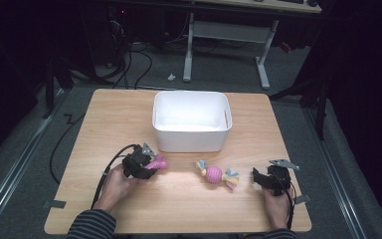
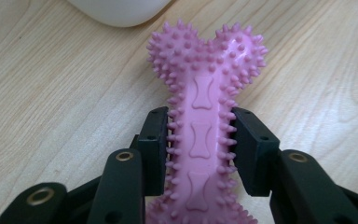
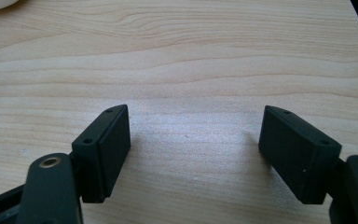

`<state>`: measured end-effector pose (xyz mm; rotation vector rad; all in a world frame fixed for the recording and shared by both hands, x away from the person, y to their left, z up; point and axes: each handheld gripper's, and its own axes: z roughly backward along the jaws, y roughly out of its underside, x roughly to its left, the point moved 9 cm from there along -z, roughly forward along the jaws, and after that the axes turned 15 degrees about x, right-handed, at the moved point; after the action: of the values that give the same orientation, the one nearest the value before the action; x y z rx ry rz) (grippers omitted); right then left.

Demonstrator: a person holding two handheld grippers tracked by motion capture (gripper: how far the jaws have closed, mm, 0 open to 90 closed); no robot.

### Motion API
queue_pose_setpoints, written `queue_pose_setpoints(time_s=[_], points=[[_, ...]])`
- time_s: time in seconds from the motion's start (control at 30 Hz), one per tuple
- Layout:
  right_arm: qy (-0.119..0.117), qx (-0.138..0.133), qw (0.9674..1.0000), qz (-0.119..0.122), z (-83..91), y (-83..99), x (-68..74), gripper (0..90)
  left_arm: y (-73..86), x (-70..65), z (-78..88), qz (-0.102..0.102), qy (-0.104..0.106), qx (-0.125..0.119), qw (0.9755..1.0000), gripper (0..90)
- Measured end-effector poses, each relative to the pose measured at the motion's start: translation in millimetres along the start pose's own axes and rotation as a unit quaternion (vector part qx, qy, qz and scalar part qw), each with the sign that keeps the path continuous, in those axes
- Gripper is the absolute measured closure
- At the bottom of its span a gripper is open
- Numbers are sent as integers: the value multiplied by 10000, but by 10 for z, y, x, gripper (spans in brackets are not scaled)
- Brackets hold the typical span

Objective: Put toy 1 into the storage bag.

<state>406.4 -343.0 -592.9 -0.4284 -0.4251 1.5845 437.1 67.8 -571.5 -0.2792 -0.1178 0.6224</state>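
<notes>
A pink spiky rubber bone lies between the jaws of my left gripper, which is shut on its shaft. In the high view that bone pokes out to the right of the left gripper, just in front of the white bin. A pink ball toy with blue and yellow rope ends lies on the table's middle front. My right gripper rests to its right, and in its own view the right gripper stands open over bare wood.
The wooden table carries the white bin at its centre back. Cables trail off the left edge. Beyond the table a white desk frame stands on grey floor.
</notes>
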Motion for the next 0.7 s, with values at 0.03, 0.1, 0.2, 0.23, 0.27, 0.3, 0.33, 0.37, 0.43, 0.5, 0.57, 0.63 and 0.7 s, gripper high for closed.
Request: queue_pose_setpoints(time_s=[0.03,0.1,0.2,0.23,0.27,0.3,0.33,0.37,0.43,0.5,0.57,0.63,0.7], points=[[0,-1,10000,1,0,0,0,250,-1,-15,14,-3,16,-19,10000,591],[0,-2,10000,1,0,0,0,249,-3,-41,44,-37,33,-55,10000,589],[0,-1,10000,-1,0,0,0,250,-8,-77,90,-65,62,-112,9999,588],[1,-1,10000,1,0,0,0,249,-8,-77,90,-65,62,-112,9999,589],[0,-1,10000,0,0,0,0,250,-12,-95,123,-61,101,-144,9998,588],[3,-5,10000,4,0,-1,-1,249,-15,-101,140,-72,114,-156,9998,588],[2,-4,10000,4,0,-1,-1,249,-17,-105,156,-67,124,-162,9998,588],[2,-5,10000,5,0,-1,-1,249,-17,-105,156,-67,124,-162,9998,588],[2,-5,10000,6,0,-1,-1,250,-14,-103,185,-40,120,-130,9998,588],[2,-5,10000,6,0,-1,-1,250,-16,-99,220,-3,119,-150,9998,588],[0,-1,10000,1,0,0,0,249,-32,-104,284,41,151,-251,9996,588],[3,-5,10000,8,-1,-2,0,248,-48,-120,330,39,191,-314,9993,588],[5,-6,10000,8,-1,-2,-1,248,-59,-132,353,42,212,-356,9991,587]])
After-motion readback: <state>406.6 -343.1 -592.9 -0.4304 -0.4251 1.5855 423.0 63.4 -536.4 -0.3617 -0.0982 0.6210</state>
